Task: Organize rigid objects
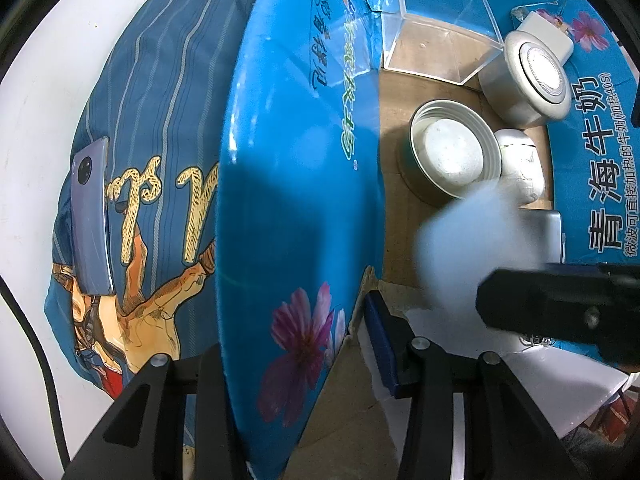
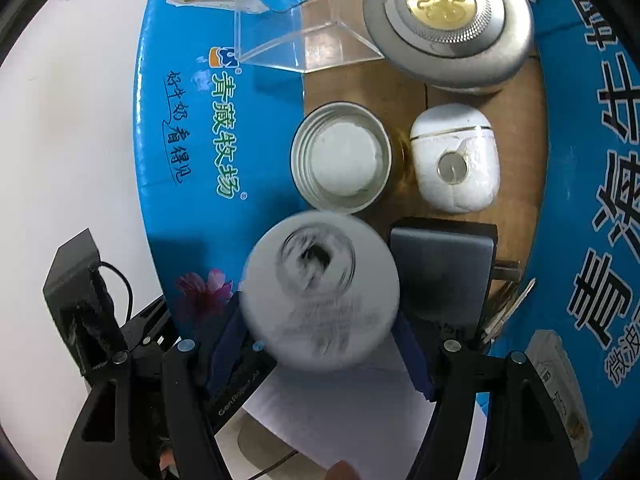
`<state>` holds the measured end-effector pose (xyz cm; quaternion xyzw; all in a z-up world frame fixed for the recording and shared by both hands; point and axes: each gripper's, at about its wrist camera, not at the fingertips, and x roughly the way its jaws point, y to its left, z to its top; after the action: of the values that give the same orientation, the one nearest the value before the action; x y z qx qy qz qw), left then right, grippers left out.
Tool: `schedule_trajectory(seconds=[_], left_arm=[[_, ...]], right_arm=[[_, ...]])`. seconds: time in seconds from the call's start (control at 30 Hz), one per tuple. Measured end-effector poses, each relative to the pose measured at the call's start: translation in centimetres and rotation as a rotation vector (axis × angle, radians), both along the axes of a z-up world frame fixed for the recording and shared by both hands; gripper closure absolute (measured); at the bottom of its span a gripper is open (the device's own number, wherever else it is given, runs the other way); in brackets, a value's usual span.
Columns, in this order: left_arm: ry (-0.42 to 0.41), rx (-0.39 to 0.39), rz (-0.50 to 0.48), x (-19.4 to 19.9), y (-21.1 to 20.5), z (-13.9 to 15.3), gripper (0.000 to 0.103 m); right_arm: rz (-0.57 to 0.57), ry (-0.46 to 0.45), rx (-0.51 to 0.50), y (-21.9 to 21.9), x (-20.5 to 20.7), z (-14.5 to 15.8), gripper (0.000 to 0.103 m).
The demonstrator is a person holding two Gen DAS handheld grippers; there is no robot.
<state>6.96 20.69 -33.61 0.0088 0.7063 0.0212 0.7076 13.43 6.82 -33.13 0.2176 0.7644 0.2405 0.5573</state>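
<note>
A blue milk carton box [image 2: 180,128] lies open on a white table. Inside it are a clear plastic box [image 2: 304,20], a round silver tin with a gold lid [image 2: 448,20], an open tin of white stuff [image 2: 344,156], a white earbud case [image 2: 456,160] and a dark grey slab [image 2: 440,272]. My right gripper [image 2: 320,320] hangs over the box with a white round jar [image 2: 320,292] between its fingers; the jar is blurred and looks loose. My left gripper [image 1: 288,340] points down and is shut on the box's side flap [image 1: 296,168]. The jar [image 1: 480,240] shows there too.
A phone [image 1: 90,216] lies on a blue striped cloth [image 1: 160,100] left of the box. A white charger [image 1: 548,34] sits on the far flap. White paper [image 2: 340,404] lies in the box's near end. A fingertip [image 2: 340,472] shows at the bottom edge.
</note>
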Motion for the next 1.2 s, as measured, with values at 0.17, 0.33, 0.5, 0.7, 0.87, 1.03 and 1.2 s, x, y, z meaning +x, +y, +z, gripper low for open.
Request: schedule_trajectory(seconds=[0.17,0.33,0.5,0.7,0.87,1.03,1.2], left_arm=[[0.002,0.003,-0.003,0.0,-0.1,-0.1,0.062],[0.001,0.004,-0.002,0.0,-0.2,0.0,0.062],[0.001,0.005,-0.003,0.0,-0.4,0.1,0.062],[0.001,0.005,-0.002,0.0,-0.4,0.1,0.062],[0.001,0.005,-0.004,0.0,-0.4,0.1,0.062],[-0.006,0.01,-0.012,-0.1,-0.6,0.2,0.062],[-0.013,0.027,0.008,-0.4,-0.6,0.7,0.062]], right_arm=[[0.016,-0.021,-0.02,-0.2,0.2,0.3,0.018],[0.025,-0.17,-0.218,-1.1,0.0,2.9,0.018],[0.02,-0.354,-0.46,-1.8,-0.5,6.3,0.018],[-0.041,-0.443,-0.597,-3.5,-0.8,9.7,0.018],[-0.075,-0.392,-0.585,-5.0,-1.4,10.0,0.018],[-0.091,-0.363,-0.565,-5.7,-2.0,10.0,0.018],[-0.097,-0.353,-0.556,-5.6,-2.4,10.4,0.018]])
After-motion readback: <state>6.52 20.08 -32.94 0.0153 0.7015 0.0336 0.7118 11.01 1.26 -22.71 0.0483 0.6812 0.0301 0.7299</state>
